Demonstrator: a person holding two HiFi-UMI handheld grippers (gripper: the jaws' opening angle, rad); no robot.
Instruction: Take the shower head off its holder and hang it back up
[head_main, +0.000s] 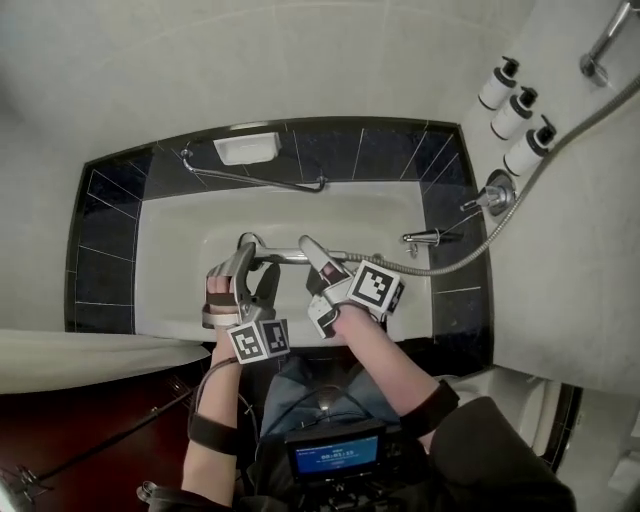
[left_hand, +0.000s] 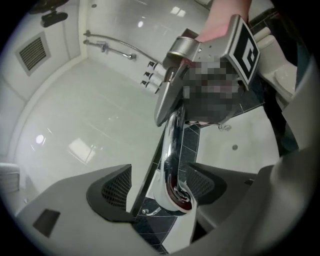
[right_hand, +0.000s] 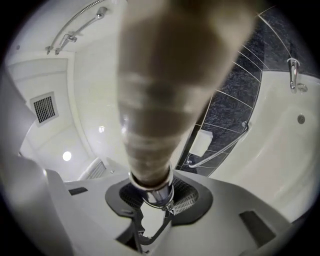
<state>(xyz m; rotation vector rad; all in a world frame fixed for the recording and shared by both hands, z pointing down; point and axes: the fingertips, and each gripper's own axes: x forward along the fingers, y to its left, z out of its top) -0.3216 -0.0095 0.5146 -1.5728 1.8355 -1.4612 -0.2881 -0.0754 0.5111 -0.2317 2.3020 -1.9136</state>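
Both forearms reach over the bathtub (head_main: 178, 250); our right claw (right_hand: 152, 197) clamps the shower head (right_hand: 160, 90) by its neck, our left claw (left_hand: 160, 185) stands open around it.

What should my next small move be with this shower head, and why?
Probably draw the left tongs back clear: they stand open around the shower head without clamping it, while the right tongs are shut on its handle, so the right alone can carry it up to the wall rail.

right gripper (right_hand: 152, 199) jaws tight on blurred shower head (right_hand: 161, 100) handle, white bathtub (right_hand: 280, 160) beyond
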